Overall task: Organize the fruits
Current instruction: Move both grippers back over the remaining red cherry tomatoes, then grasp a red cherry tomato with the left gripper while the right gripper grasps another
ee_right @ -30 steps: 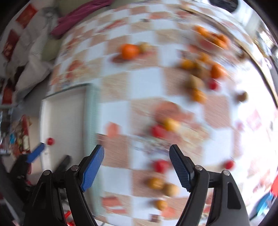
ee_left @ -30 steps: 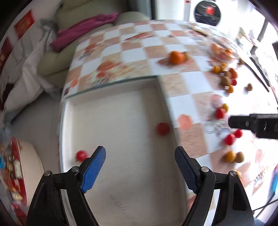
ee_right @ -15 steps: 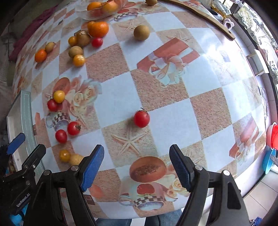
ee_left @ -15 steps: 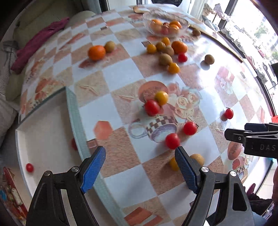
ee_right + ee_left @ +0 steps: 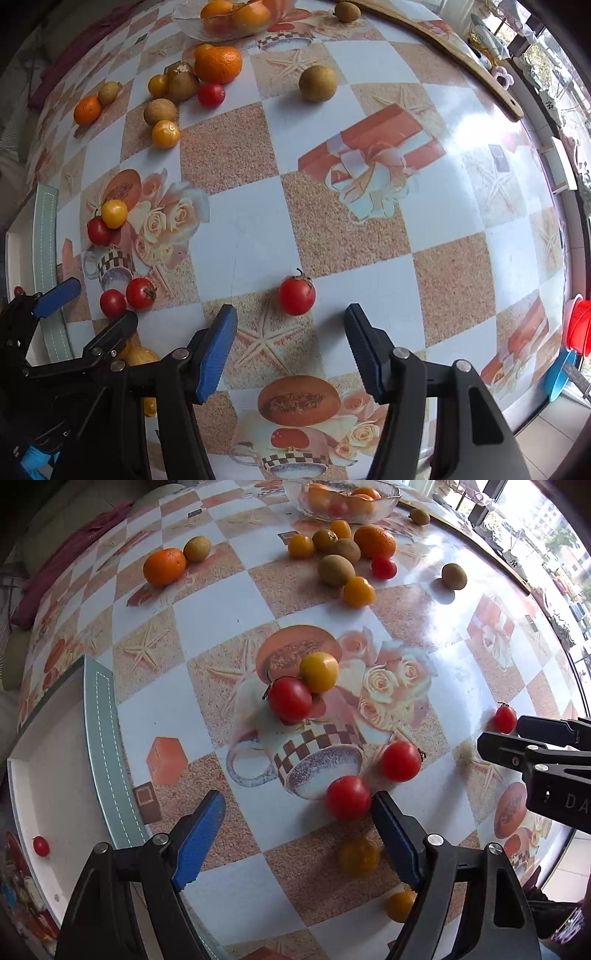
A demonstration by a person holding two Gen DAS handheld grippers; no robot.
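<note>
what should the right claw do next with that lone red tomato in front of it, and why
Probably ease the right claw forward and down until its open jaws straddle the lone red tomato, then close. The tomato sits just beyond the fingertips, roughly centred between them, alone on the table with no other fruit touching it, so a short straight advance looks enough.

Table (image 5: 229, 602) wore a glossy checkered cloth printed with cups, roses and starfish. Loose fruit lay on it. One red tomato (image 5: 296, 295) sat just ahead of the right fingers (image 5: 216, 354), alone. Another red tomato (image 5: 348, 797) lay against the left tool's right finger (image 5: 395, 834). Oranges and brown fruit lay far ahead, near a glass bowl (image 5: 343, 502).
</note>
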